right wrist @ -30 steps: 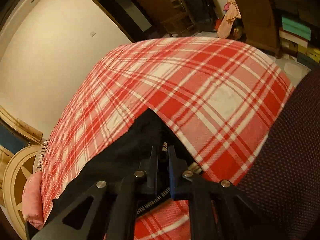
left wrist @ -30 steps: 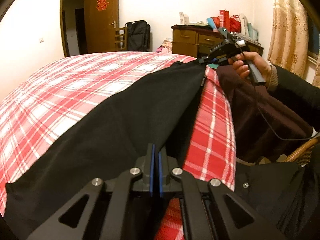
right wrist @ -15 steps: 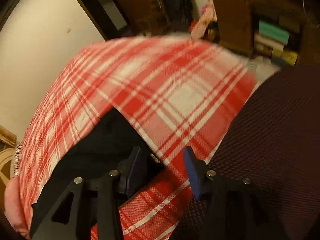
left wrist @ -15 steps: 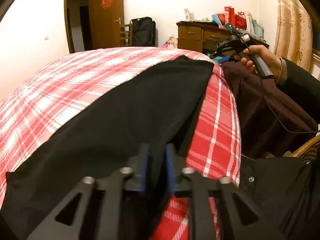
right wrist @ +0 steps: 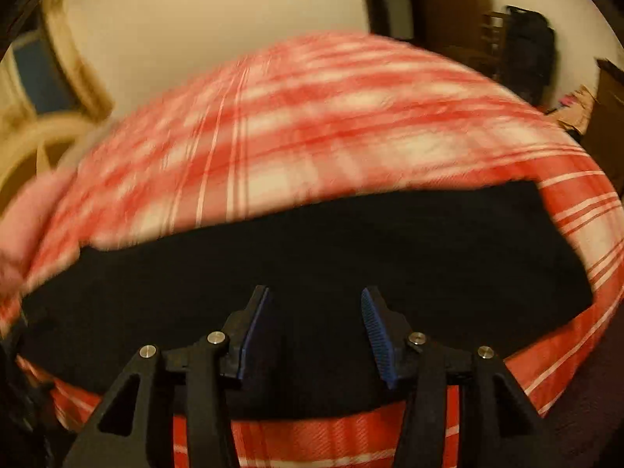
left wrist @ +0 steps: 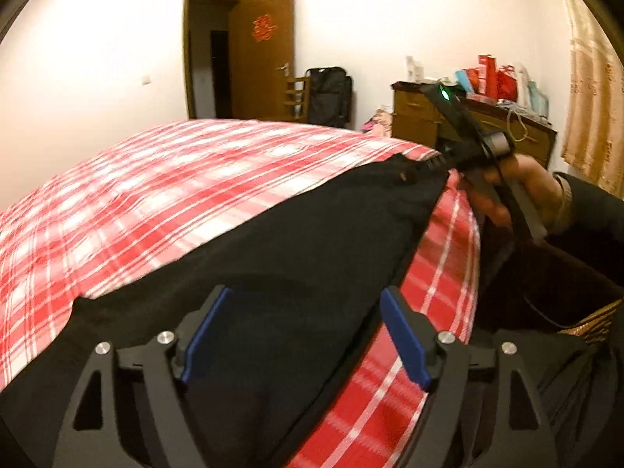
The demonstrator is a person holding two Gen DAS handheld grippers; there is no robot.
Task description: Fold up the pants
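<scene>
Black pants (left wrist: 296, 241) lie flat along the near edge of a bed with a red plaid cover (left wrist: 187, 179). My left gripper (left wrist: 304, 335) is open above the pants' near end, its blue pads (left wrist: 202, 335) wide apart with nothing between them. Held by a hand (left wrist: 522, 191), my right gripper (left wrist: 425, 165) hovers at the far end of the pants. In the right wrist view the right gripper (right wrist: 316, 323) is open just over the long black band of pants (right wrist: 351, 257). That view is motion-blurred.
A wooden dresser (left wrist: 464, 117) with bags on top stands beyond the bed, with a dark suitcase (left wrist: 329, 95) and an open door (left wrist: 261, 50) behind. Dark maroon cloth (left wrist: 546, 273) and a wicker edge (left wrist: 592, 323) lie right. A pink pillow (right wrist: 27, 222) sits at the bed's left end.
Both grippers were shut on the pants' edge; both have let go and opened. The pants now rest flat on the bed. The right wrist view has swung across the pants.
</scene>
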